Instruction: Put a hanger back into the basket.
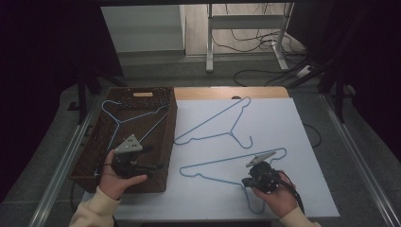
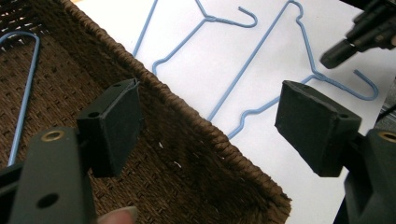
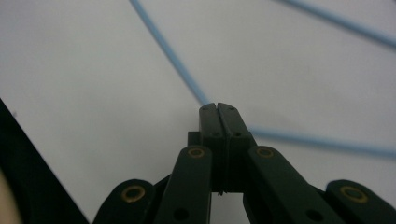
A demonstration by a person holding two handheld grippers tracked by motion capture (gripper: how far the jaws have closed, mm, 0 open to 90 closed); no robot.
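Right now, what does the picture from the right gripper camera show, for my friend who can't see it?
The right gripper has its two black jaws pinched shut on a thin blue wire hanger. The hanger lies on a white table sheet.

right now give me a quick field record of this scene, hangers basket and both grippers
hangers: three blue wire ones
in basket: one hanger lying in the brown wicker basket
on white sheet: far hanger; near hanger
left gripper: jaws wide open over the basket's edge, holding nothing
right gripper: shut on the near hanger's wire
white sheet: covers the table beside the basket
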